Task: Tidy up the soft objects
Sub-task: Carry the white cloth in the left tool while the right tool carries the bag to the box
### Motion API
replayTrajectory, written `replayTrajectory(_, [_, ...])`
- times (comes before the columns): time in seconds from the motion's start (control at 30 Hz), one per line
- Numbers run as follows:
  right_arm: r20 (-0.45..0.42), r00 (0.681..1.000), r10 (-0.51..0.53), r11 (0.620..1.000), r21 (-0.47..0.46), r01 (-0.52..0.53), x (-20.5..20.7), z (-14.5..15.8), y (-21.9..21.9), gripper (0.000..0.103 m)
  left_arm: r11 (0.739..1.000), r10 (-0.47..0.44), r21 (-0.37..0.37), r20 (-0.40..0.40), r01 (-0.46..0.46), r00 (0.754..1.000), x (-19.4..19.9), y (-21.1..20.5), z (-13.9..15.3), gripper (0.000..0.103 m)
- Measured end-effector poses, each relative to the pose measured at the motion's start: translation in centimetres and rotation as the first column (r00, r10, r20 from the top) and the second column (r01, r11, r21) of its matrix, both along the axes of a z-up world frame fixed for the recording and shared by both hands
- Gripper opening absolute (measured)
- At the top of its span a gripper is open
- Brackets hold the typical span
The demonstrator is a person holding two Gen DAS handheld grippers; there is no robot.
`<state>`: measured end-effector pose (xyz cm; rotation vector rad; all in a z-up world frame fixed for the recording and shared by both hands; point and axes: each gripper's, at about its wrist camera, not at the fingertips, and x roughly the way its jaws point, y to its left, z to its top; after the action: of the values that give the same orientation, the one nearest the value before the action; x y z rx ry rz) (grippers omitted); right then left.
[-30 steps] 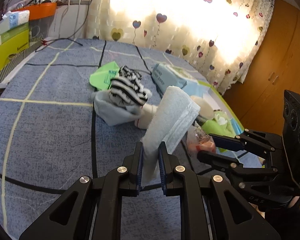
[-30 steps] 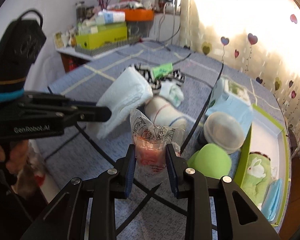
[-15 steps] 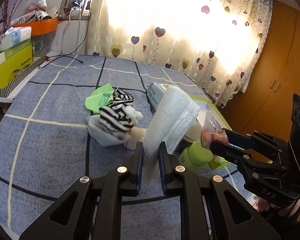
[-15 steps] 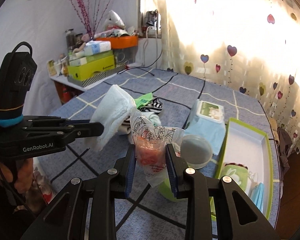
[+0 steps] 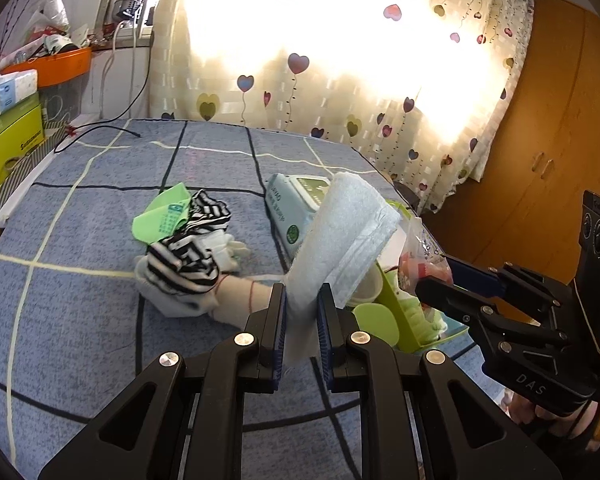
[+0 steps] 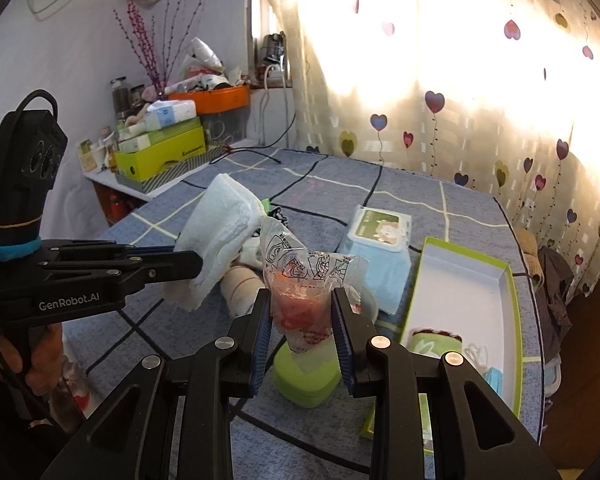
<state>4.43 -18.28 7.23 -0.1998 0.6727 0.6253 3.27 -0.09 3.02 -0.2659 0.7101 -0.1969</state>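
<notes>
Our left gripper (image 5: 301, 312) is clenched on a pale blue cloth (image 5: 340, 236), and our right gripper (image 6: 300, 322) is clenched on a crinkly clear packet (image 6: 306, 284) with something red inside. Over the last second both have risen well clear of the bed (image 5: 80, 300) and swung toward the window side, so the sock pile (image 5: 184, 264) now sits lower and farther off, and the green box (image 6: 508, 320) lies open just beyond the packet. We judge that the lift is done and the carry is under way, with the box, already holding a green towel (image 6: 432, 346) and a blue mask (image 6: 494, 380), as the likely drop place; nothing has been let go yet. As for writing, the left gripper's side reads "GenRobot.AI" in the right view, and the right gripper (image 5: 452, 280) shows "DAS" in the left view. The yellow-green carton (image 6: 164, 152) on the shelf carries a dark word we cannot read surely. The wipes pack (image 6: 380, 236) has a cartoon label and the packet has printed drawings and small text, both too fine to make out.
</notes>
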Motion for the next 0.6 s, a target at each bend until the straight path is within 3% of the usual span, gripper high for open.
replayTrajectory(0.6, [-0.013,0.993,-0.121,0.992,0.045,0.122,2.3,-0.2,-6.6,0.028,0.996,-0.086,0.024,-0.014,0.087,0.996,3.6,-5.5,0.9,0.015])
